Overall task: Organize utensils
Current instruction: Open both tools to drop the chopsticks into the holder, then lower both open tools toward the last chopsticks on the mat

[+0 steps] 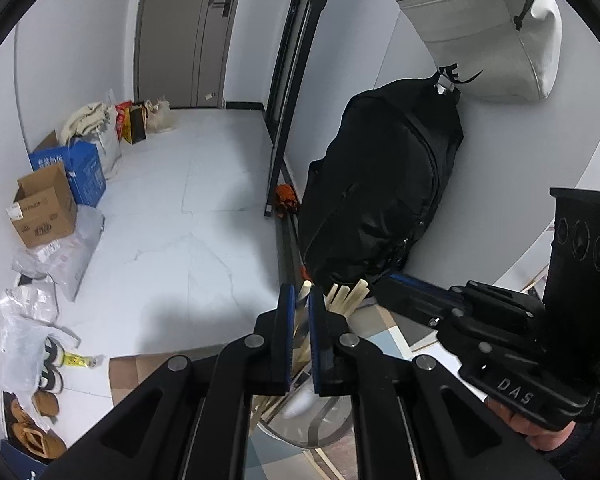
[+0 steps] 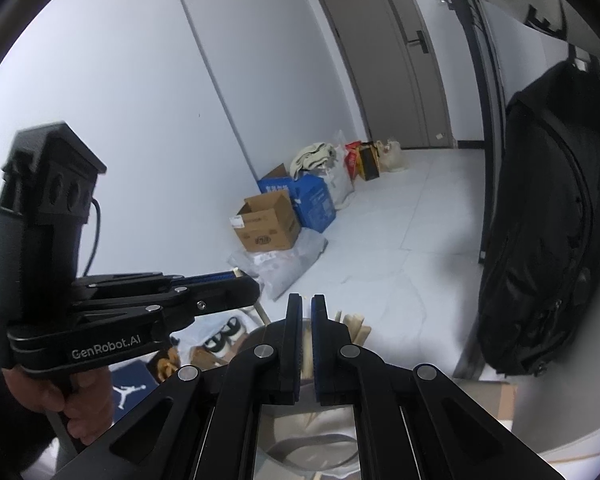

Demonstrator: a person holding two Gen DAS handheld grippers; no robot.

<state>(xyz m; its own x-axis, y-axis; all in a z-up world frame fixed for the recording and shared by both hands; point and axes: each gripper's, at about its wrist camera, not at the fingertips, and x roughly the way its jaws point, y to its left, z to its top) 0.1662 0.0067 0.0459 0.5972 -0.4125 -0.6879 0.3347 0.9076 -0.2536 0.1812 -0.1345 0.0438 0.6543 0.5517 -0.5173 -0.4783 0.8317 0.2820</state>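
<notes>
My left gripper is shut on a utensil with a pale wooden handle that runs down between its blue pads toward a round metal container below. Several pale wooden chopsticks fan out of that container just right of the fingers. My right gripper is nearly closed with a narrow gap; pale sticks show behind its tips, and I cannot tell whether it grips one. The container's rim lies under it. Each gripper shows in the other's view, the right one and the left one.
A black backpack leans on the wall with a pale bag above it. Cardboard and blue boxes and plastic bags line the left wall. A patterned tablecloth covers the table under the container. A black metal frame stands by the door.
</notes>
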